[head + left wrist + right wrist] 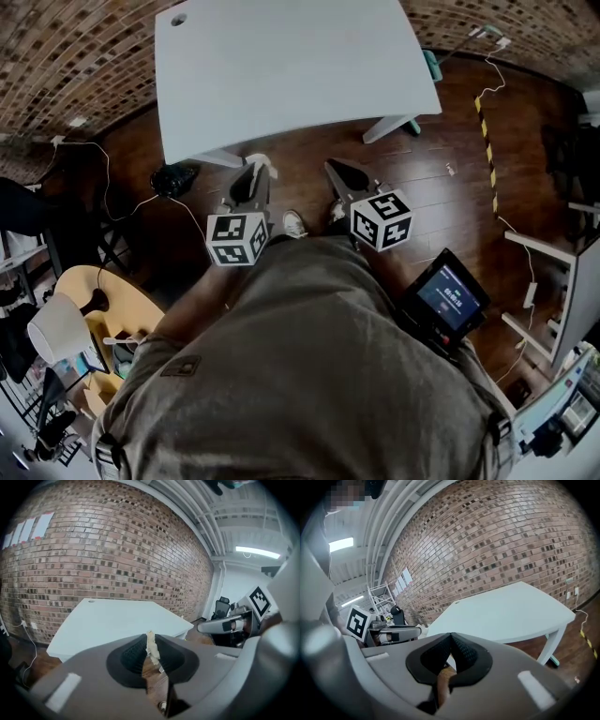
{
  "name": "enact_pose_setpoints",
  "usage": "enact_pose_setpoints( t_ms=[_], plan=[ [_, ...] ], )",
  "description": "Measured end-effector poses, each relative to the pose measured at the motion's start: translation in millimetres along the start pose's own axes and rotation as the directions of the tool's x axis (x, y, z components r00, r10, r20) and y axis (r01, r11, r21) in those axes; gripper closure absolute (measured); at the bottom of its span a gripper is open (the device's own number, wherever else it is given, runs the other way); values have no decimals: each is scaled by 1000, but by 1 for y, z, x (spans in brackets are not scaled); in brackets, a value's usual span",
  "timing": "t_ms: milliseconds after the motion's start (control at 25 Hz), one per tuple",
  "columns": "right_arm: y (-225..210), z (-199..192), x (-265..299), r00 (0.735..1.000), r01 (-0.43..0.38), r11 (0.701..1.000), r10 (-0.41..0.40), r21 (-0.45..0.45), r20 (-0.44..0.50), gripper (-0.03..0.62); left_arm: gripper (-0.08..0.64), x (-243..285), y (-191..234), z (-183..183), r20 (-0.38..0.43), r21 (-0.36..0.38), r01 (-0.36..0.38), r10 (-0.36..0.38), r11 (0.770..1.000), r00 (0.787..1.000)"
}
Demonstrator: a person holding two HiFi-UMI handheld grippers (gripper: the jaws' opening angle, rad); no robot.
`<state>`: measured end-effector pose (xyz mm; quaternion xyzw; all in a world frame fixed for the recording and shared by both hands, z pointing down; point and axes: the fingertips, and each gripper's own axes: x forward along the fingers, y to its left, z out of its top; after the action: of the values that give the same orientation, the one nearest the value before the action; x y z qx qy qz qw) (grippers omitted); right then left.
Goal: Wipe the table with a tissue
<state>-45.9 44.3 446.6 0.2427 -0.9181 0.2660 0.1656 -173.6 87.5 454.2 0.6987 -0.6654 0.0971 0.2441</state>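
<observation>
The person stands just short of the white table (281, 66), both grippers held low by the body above the wooden floor (441, 141). The left gripper (253, 176) has its jaws clamped on a small crumpled tissue (151, 648), which pokes up between the pads, not touching the table. The right gripper (451, 637) has its jaws pressed together with nothing between them.
</observation>
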Motion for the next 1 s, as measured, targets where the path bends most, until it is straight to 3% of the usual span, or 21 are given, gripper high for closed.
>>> enact_pose_setpoints(
  t_ms=[320, 1000],
  plan=[
    [-3, 15, 0, 999, -15, 999, 16, -30, 28, 580, 508, 2, -10, 6, 22, 0, 3, -3, 1000, 1000],
    [6, 7, 1, 998, -60, 997, 61, -38, 23, 580, 508, -3, -7, -1, 11, 6, -26, 26, 1000, 1000]
  ],
)
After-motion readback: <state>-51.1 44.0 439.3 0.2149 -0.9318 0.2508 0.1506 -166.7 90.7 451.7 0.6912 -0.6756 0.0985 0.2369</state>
